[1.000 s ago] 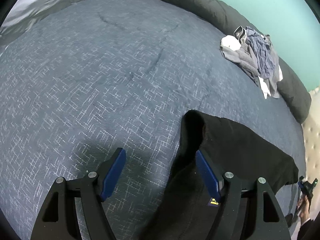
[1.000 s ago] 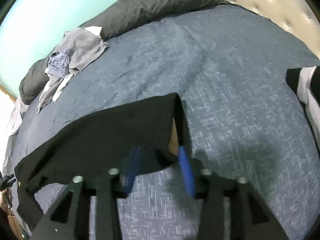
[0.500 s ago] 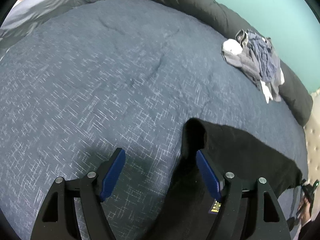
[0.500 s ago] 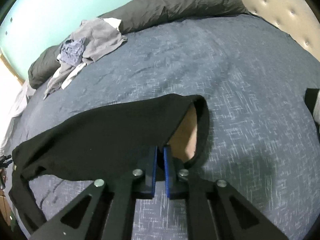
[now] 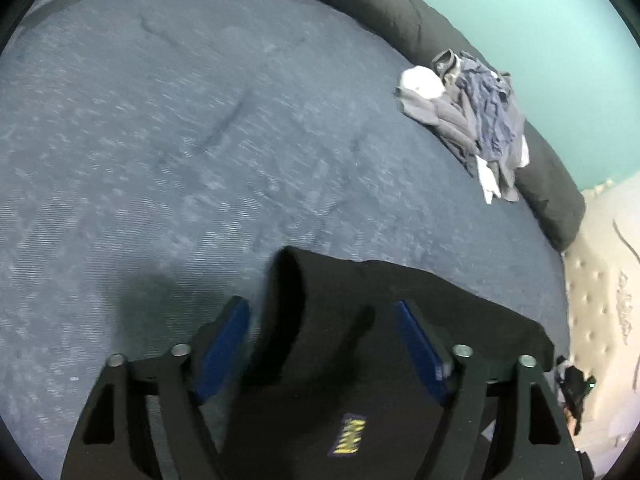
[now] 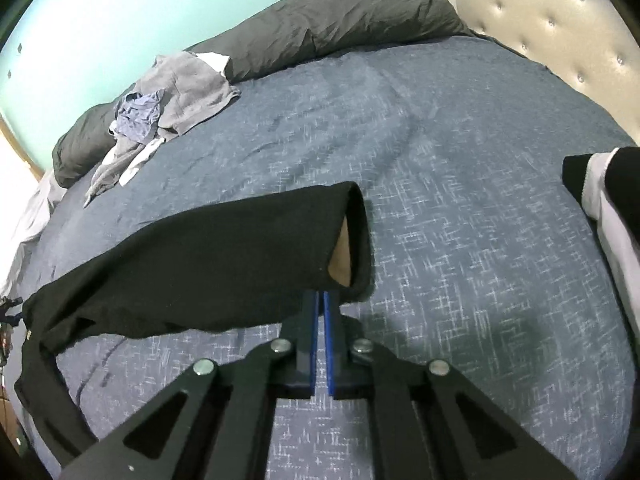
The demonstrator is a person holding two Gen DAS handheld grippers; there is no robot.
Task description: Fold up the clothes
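**Black garment pinched at its cuff on the bed**

Black garment lies across the lower middle of the blue bed. The right gripper is clamped on its open cuff edge, pads together. The left gripper has just been closing, its jaws apart astride a fold of the cloth; whether the pads touch it is hard to make out in the blur. One pile of grey clothes sits upper right, against one dark duvet roll. One black-and-white item is cut off at the right edge.
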